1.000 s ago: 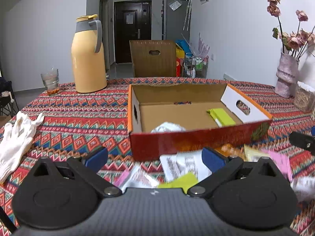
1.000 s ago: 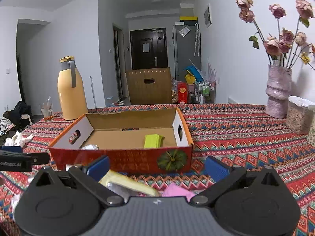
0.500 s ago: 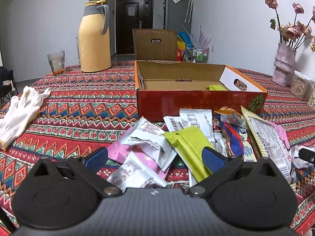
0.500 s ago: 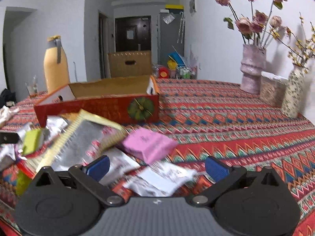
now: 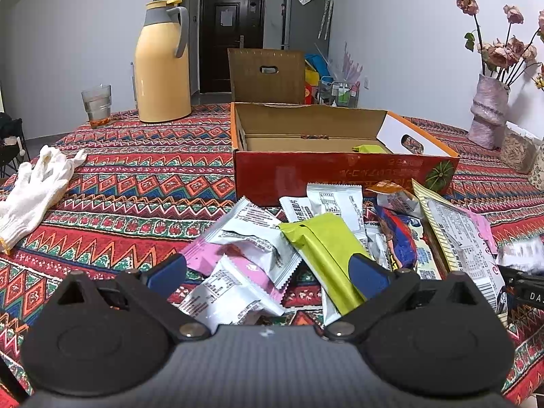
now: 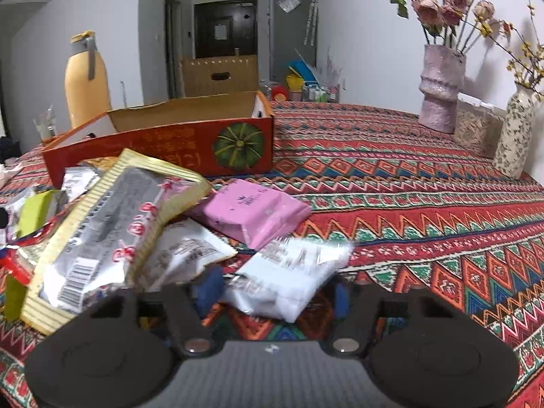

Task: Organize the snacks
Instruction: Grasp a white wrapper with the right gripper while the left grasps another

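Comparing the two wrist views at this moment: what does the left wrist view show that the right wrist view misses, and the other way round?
Only the left wrist view: the white glove on the tablecloth, and the left hand-held gripper, open over the snack pile.

Only the right wrist view: the speckled vase at the far right, and the right hand-held gripper, its jaws closing with a white packet between them.

Both: the red cardboard box, the yellow thermos, the pink vase of flowers.
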`<act>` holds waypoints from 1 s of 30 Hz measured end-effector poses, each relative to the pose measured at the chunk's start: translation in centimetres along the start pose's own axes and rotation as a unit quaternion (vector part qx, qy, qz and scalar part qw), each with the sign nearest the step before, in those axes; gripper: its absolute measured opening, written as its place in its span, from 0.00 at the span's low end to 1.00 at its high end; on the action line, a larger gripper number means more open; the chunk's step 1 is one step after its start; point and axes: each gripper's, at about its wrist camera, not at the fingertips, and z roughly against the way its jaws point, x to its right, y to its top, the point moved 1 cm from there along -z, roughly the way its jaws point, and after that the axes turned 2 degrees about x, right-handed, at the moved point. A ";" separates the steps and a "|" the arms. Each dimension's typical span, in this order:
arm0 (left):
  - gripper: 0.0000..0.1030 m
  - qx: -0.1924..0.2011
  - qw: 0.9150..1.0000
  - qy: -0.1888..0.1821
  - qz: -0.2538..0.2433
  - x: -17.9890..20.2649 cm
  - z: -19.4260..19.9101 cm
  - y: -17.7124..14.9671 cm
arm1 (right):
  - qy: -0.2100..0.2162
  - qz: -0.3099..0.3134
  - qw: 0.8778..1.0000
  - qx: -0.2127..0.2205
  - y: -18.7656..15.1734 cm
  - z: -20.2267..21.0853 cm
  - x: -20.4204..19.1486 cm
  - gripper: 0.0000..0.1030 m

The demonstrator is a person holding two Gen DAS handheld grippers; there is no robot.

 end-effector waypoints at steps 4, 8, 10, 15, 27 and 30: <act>1.00 -0.001 1.000 -0.002 0.000 0.1 0.0 -0.1 | 0.004 -0.016 1.000 0.006 0.1 0.3 0.5 0.16; 1.00 -0.001 1.000 -0.001 0.002 0.0 0.0 0.0 | 0.003 -0.016 1.000 0.001 0.2 0.2 0.7 0.18; 1.00 -0.001 1.000 -0.001 0.002 -0.1 0.0 0.0 | -0.003 -0.021 1.000 0.001 0.4 0.1 0.8 0.32; 1.00 -0.002 1.000 0.002 0.002 -0.1 -0.1 0.0 | -0.013 -0.042 0.999 0.018 1.2 -0.1 1.5 0.55; 1.00 -0.012 1.000 0.022 0.012 -1.4 -0.9 0.3 | -0.003 -0.065 0.997 0.052 2.2 0.6 2.3 0.15; 1.00 -0.016 0.999 0.027 0.010 -2.0 -1.3 0.5 | -0.005 -0.068 0.995 0.074 2.5 1.4 2.4 0.15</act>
